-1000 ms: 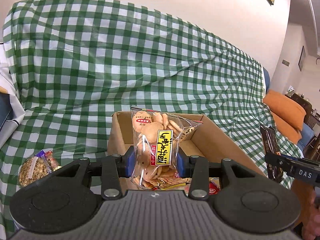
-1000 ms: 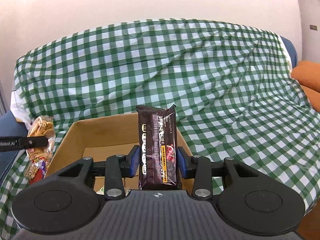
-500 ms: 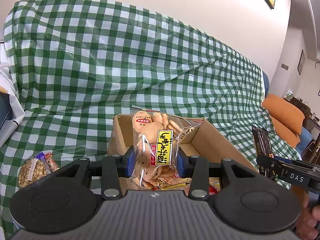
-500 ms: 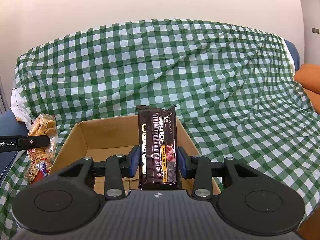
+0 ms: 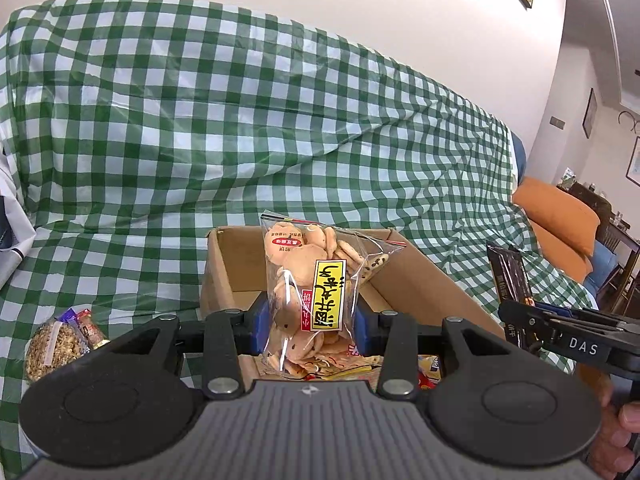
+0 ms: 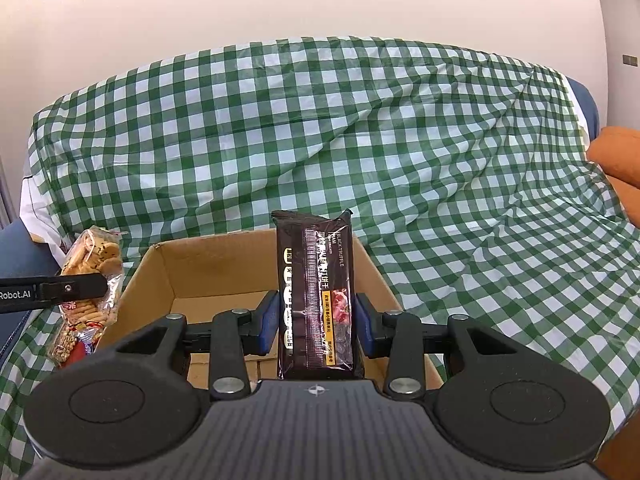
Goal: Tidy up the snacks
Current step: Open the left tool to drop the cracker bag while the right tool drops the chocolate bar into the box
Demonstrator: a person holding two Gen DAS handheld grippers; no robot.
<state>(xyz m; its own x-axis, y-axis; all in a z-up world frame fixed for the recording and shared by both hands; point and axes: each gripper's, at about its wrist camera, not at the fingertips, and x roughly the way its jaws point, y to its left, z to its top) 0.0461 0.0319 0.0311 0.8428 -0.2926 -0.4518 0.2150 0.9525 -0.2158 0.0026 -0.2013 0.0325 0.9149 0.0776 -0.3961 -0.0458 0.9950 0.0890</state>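
Holding a clear bag of round biscuits upright, the left gripper has its blue pads pressed against both sides of the bag, which carries a yellow label with dark characters. The bag sits above the near part of an open cardboard box, where a few colourful packets lie on the bottom. Right gripper is clamped on a dark brown biscuit pack printed BLACK TRUFFLE, standing on end over the same box. Box rests on a green-and-white checked cloth draped over a sofa. Left of the box on the cloth: a round bag of grain-coloured snack with a small red-and-purple packet touching it. Orange cushion at far right. From the left wrist view, a person's hand shows at the lower right edge behind the other gripper.
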